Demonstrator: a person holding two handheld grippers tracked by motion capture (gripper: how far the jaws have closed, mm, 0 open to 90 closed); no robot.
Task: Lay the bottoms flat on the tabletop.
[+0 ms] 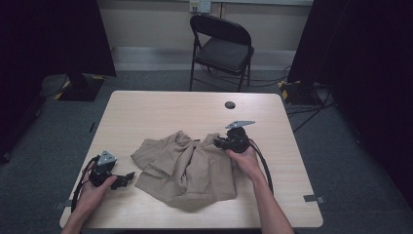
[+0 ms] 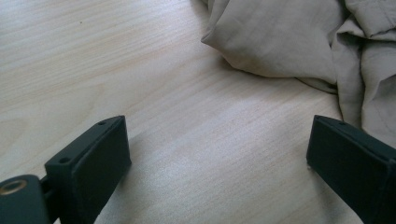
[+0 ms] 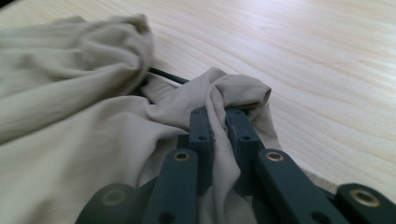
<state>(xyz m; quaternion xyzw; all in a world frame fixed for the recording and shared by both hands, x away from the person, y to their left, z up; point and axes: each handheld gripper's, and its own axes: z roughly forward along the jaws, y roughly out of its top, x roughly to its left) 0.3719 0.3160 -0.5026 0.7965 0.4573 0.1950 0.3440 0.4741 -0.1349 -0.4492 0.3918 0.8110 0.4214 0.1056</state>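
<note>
A crumpled beige garment (image 1: pixel 187 163) lies in the middle of the wooden table (image 1: pixel 160 109). My right gripper (image 1: pixel 220 142) sits at the garment's right edge, and in the right gripper view its jaws pinch a fold of the beige cloth (image 3: pixel 219 126) between the pads. My left gripper (image 1: pixel 127 177) rests on the table just left of the garment. In the left gripper view its two black jaws stand wide apart over bare wood, with the garment's edge (image 2: pixel 280 42) a little ahead of them.
A black folding chair (image 1: pixel 221 46) stands behind the table. A round cable hole (image 1: pixel 230 105) sits near the table's far edge. A thin black cord (image 3: pixel 168 75) peeks out from under the cloth. Dark curtains flank both sides.
</note>
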